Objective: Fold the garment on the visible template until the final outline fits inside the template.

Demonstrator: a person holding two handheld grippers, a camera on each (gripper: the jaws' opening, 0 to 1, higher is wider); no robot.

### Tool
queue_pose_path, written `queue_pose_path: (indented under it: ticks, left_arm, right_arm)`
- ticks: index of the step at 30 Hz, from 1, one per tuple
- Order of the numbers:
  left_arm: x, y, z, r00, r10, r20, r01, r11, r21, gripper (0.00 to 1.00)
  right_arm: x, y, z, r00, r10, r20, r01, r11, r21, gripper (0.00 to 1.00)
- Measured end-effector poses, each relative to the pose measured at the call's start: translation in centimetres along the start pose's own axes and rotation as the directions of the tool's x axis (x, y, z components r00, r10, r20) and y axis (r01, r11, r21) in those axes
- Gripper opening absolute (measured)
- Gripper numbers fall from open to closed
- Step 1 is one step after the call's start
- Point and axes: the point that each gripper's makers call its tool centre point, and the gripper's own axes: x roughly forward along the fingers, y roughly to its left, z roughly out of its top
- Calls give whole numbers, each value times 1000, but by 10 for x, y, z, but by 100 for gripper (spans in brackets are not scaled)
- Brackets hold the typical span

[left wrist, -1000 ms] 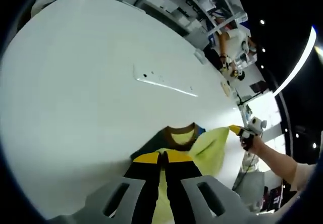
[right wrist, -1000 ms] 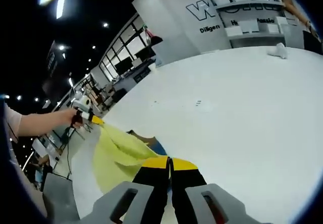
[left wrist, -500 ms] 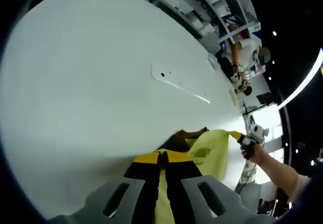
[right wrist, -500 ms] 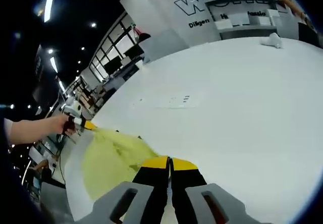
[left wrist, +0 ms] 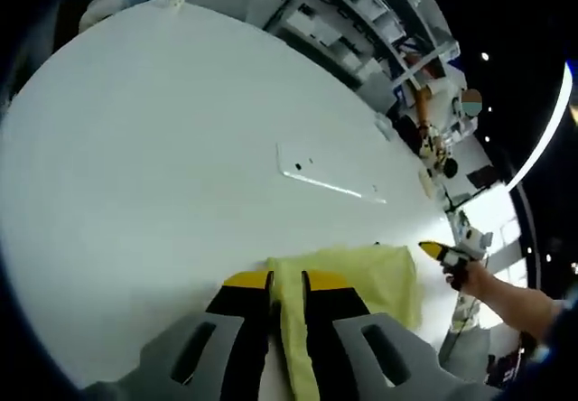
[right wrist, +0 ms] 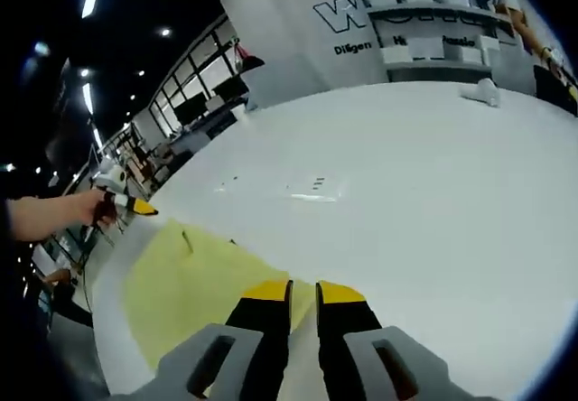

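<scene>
The yellow garment (left wrist: 352,279) lies flat on the white bench (left wrist: 163,148), its near edge between the slightly parted jaws of the left gripper (left wrist: 287,285) and right gripper (right wrist: 302,293), apparently to settle the fold.

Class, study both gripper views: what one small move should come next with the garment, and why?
Probably draw both grippers back off the garment and check its outline. The yellow cloth lies flat on the white table, and the jaws of the left gripper and right gripper stand slightly parted over its edge, so the fold looks laid. Whether it fits the clear template farther along the table cannot be told.
</scene>
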Motion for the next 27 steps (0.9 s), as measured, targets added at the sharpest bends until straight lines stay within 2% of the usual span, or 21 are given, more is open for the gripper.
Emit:
queue_pose_path:
  ticks: [4,8,9,10,11,13,15,17,18,19,20,22,23,25,26,27]
  left_arm:
    - [6,-11,-2,999,-18,-31,21,993,117,12]
    - [13,-17,-4,998,-28,-60,39,982,184,13]
    - [14,-19,-5,997,-31,-65,44,977,207,14]
    - [15,-22,-6,996,-39,-76,56,968,246,14]
    - [16,-24,-5,996,-47,-76,66,958,278,15]
    - [19,-23,-6,995,-34,-94,64,938,341,16]
    - [22,-29,-8,993,-49,-108,86,926,369,17]
    - [25,-34,-9,991,-57,-117,100,906,411,18]
    - [26,-35,-9,991,-55,-121,101,904,416,19]
    - [28,-37,-10,991,-55,-125,104,895,434,19]
    - [28,-36,-10,991,-40,-128,94,889,449,20]
    - [28,-36,-9,990,-28,-135,92,862,498,19]
    - [28,-37,-8,991,-27,-135,90,867,491,19]
    - [27,-38,-6,990,-23,-139,93,847,524,20]
    - [27,-39,-6,988,-30,-153,112,818,564,20]
    - [27,-39,-8,986,-26,-163,118,801,587,21]
  right_arm:
    - [4,8,3,1000,22,6,-22,998,-57,4]
    - [9,19,1,998,52,-22,-55,986,-160,6]
    - [10,21,2,998,58,-28,-63,976,-211,6]
    - [12,26,2,996,77,-36,-84,966,-243,6]
    - [14,30,1,995,87,-40,-93,968,-234,6]
    - [18,32,0,994,89,-64,-104,946,-306,8]
    - [22,39,0,991,115,-75,-133,934,-332,8]
    - [26,41,0,989,111,-95,-139,914,-381,10]
    - [28,44,-1,987,125,-100,-154,912,-381,10]
    - [31,45,-2,985,126,-116,-163,892,-421,11]
    - [32,46,-5,983,123,-135,-170,883,-437,11]
    - [37,49,-8,980,130,-148,-182,882,-435,11]
    - [39,48,-8,980,124,-153,-181,875,-450,11]
    - [42,49,-8,979,130,-159,-190,869,-457,12]
    - [44,50,-9,977,133,-170,-199,855,-478,11]
    - [45,50,-9,976,134,-172,-202,850,-487,10]
